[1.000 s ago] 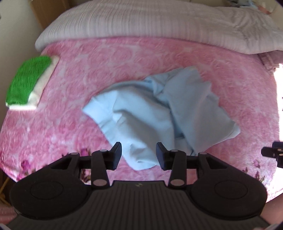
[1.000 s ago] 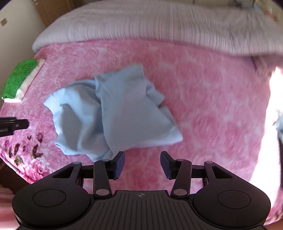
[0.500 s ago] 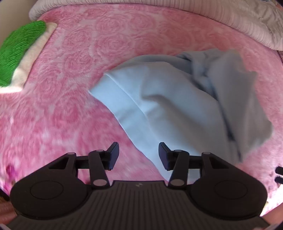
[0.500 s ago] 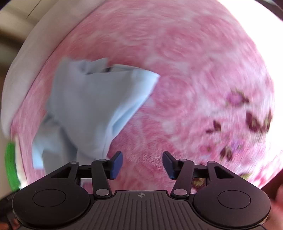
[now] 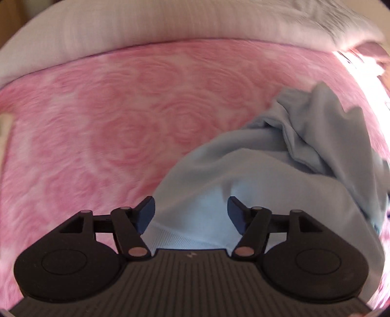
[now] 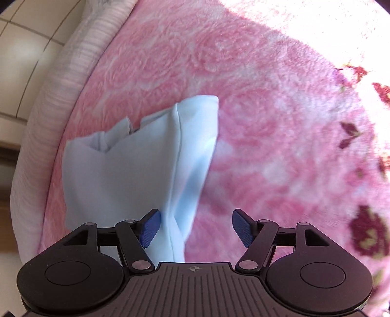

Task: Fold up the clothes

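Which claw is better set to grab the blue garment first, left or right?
Left, probably. The left claw is opening with the blue garment spanning the whole gap, ribbed hem included. The right claw is opening too, but only a narrow edge fold lies by one finger; the rest is pink blanket.

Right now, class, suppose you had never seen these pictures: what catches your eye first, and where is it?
A crumpled pale blue garment lies on a pink rose-patterned blanket. In each wrist view it reaches between the fingers of an opening claw, left claw and right claw, neither pressing it. A pale ribbed quilt lies along the blanket's far edge.
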A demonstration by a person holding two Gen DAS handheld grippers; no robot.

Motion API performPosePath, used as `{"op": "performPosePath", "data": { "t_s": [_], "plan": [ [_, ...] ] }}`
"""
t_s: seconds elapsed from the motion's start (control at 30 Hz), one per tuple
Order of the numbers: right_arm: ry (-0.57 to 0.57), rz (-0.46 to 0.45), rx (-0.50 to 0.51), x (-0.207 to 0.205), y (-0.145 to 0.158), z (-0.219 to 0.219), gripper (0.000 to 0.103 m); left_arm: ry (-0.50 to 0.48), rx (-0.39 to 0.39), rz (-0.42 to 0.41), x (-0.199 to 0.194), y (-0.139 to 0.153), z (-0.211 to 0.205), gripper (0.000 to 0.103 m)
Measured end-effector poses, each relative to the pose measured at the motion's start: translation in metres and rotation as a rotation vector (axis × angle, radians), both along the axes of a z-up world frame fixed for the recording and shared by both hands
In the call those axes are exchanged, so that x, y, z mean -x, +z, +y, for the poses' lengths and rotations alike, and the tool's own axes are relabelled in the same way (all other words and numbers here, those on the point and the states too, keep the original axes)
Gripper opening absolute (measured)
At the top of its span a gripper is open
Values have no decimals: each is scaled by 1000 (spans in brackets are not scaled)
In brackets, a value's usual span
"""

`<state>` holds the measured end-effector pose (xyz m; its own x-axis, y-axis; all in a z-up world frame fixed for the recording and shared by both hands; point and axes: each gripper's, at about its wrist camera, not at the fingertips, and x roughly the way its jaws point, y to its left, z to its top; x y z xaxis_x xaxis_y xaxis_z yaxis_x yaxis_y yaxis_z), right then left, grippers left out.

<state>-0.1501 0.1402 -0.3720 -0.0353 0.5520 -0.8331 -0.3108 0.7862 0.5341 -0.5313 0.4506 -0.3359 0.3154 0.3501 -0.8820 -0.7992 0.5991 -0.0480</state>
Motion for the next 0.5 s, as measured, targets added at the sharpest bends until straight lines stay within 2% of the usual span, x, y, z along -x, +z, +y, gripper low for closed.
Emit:
{"op": "performPosePath", "data": {
  "t_s": [0.1,0.13,0.17,0.23,0.27,0.3,0.33,0.4,0.5],
  "plan": [
    [-30,1,-20,1,-12,6,69,-27,17,30,-6,-22,8,61],
    [-42,6,-20,1,-16,7,69,-29,25,27,-7,-28,9,56],
    [-52,7,-24,1,-18,8,69,-32,41,21,-7,-32,9,41],
    [-37,-14,-39,4,-18,11,67,-44,71,15,-11,-38,8,23],
    [-13,-31,-45,6,-18,13,39,-55,70,18,-13,-39,5,16],
    [20,-47,-49,6,-16,16,20,-66,69,22,-16,-39,3,15],
    [39,-53,-51,5,-13,18,9,-74,67,28,-18,-38,0,14],
    [72,-73,-53,2,-6,22,5,-88,84,15,-23,-33,-10,13],
    [81,-199,-72,-20,24,26,4,-112,143,-39,-31,-20,-34,13]
  ]
}}
